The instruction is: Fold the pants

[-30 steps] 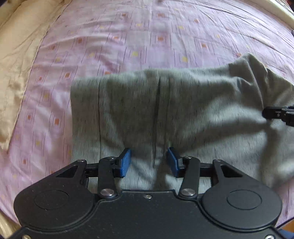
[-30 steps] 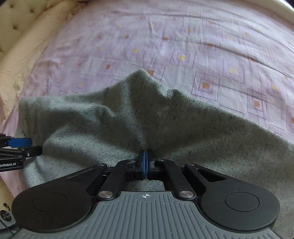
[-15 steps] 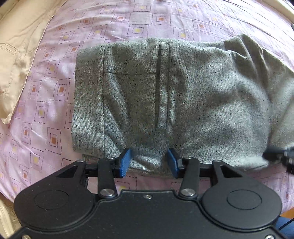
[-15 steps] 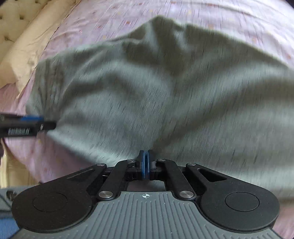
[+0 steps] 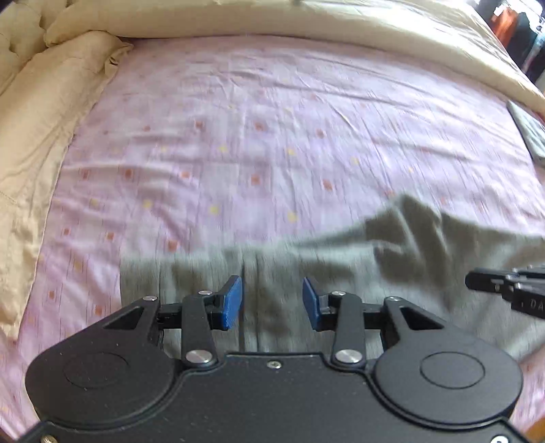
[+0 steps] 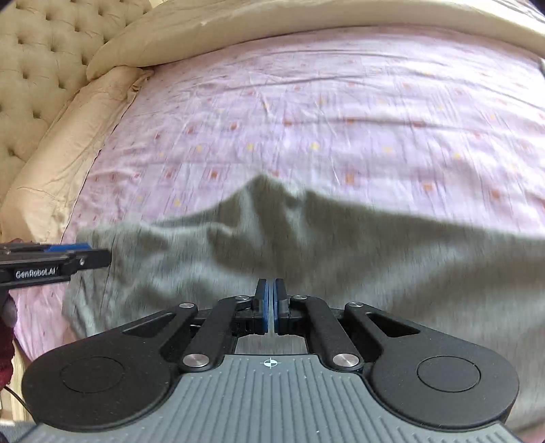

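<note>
The grey speckled knit pants [image 5: 340, 272] lie folded on the pink patterned bedsheet [image 5: 272, 136], with 1 rumpled peak [image 6: 262, 197] standing up.

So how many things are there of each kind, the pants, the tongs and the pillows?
Grey pants: 1
Tongs: 2, the left tongs open, the right tongs pinched shut, seemingly on the pants
Beige pillows: 2, one at the left, one along the top
Pink bedsheet: 1
Total: 6
</note>
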The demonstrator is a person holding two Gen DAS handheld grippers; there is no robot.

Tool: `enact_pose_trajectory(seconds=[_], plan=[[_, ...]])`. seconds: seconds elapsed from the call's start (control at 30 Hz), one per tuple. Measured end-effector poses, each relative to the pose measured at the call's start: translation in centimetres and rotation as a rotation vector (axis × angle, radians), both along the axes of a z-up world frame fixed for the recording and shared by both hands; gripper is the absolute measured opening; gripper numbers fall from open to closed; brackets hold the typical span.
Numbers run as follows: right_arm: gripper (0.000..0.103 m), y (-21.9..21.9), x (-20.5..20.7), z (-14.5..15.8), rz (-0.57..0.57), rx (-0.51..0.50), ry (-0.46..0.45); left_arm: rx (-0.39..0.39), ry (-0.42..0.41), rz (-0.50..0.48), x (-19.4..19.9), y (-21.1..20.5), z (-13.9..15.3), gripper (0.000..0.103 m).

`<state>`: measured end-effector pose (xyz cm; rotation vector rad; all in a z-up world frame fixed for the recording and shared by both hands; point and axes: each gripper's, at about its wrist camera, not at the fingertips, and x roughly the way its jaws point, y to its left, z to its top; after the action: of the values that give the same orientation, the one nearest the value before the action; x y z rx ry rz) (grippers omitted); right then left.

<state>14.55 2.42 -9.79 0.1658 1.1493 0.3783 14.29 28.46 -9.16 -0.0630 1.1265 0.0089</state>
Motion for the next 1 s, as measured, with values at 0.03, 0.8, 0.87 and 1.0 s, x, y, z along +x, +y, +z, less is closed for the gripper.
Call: enact_pose_trajectory(seconds=[0.03,0.8,0.87,1.0], plan=[[0.004,0.6,1.1,0.0,0.016,-0.006,-0.003,-0.012,0.001,0.018,1.0,0.6,-0.2,0.048],[0.004,8.9,9.0,-4.3,0.065,-0.012,0.120,-0.017,0.135,0.007,-3.2,4.9,-5.5,0.049],[0.005,8.1,8.0,-3.2,0.064,-0.006,0.088,-0.023,0.140,0.012,-3.3,5.1,-5.5,0.050],[0.005,5.8,3.7,-3.0,0.068,-0.018,0.103,-0.023,0.145,0.039,-4.5,5.2,-5.3,0.050]])
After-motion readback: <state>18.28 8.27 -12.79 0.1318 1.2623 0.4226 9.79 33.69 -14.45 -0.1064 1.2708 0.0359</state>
